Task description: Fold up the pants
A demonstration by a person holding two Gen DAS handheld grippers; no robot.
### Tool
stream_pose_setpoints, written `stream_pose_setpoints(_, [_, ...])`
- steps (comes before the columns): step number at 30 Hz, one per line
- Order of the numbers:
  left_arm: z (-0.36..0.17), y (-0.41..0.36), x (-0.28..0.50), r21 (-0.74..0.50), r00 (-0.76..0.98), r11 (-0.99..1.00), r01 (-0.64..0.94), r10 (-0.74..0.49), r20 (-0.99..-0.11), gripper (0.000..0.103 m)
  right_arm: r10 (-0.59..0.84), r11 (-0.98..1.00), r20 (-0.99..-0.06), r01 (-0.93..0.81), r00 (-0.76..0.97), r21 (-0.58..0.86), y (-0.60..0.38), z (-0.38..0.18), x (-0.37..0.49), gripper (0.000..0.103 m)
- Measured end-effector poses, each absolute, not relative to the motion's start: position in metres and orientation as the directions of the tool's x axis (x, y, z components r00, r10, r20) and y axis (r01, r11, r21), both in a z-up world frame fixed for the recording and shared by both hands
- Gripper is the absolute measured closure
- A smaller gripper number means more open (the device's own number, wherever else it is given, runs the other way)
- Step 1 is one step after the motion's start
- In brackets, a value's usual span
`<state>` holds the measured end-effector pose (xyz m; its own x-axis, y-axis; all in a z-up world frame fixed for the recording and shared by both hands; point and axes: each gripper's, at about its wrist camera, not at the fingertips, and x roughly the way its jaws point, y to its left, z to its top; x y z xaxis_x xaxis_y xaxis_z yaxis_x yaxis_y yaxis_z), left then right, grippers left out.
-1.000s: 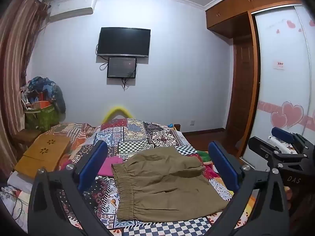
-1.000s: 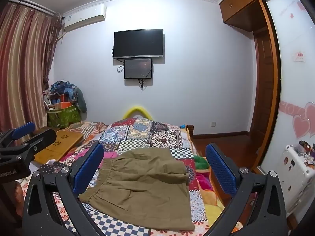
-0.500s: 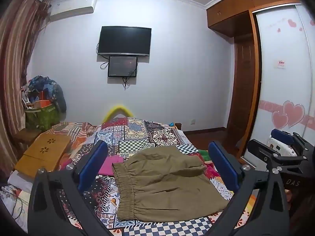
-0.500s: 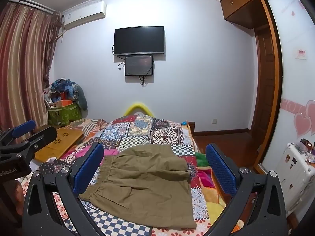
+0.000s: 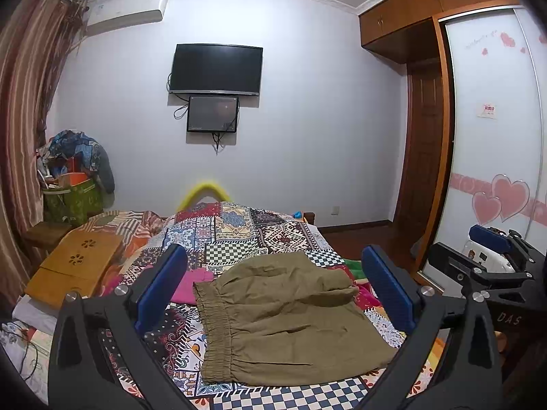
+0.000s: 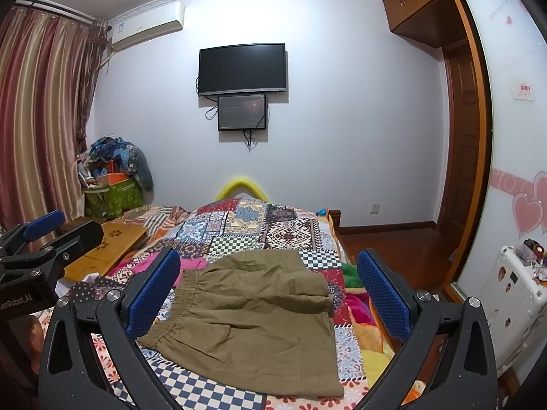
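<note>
Olive-green pants (image 5: 287, 321) lie folded on a patchwork bedspread (image 5: 239, 229), elastic waistband to the left. They also show in the right wrist view (image 6: 253, 317). My left gripper (image 5: 273, 290) is open and empty, held above and in front of the pants. My right gripper (image 6: 266, 294) is open and empty too, also above the pants. The right gripper shows at the right edge of the left wrist view (image 5: 492, 259); the left gripper shows at the left edge of the right wrist view (image 6: 44, 239).
A wooden lap desk (image 5: 75, 266) lies on the bed's left side, a pink cloth (image 5: 191, 283) beside the pants. A green basket of clothes (image 5: 71, 198) stands in the left corner. A white suitcase (image 6: 512, 290) and wardrobe (image 6: 512, 136) are at right.
Both grippers have tilted very slightly; the view shifted a little. The pants have not moved and both grippers stay open.
</note>
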<state>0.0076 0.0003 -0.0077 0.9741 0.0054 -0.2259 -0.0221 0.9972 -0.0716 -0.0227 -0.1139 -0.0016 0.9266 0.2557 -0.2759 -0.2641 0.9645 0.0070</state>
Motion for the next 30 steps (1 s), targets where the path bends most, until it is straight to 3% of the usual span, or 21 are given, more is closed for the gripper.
stream_pose_setpoints(30, [-0.0071,0.0033,0.0149,-0.081,0.97,0.996,-0.024,0.003,-0.243,0.0,0.263,0.963,-0.287,-0.269,0.921,0.018,-0.1134,-0.0041,-0.0202,0.0])
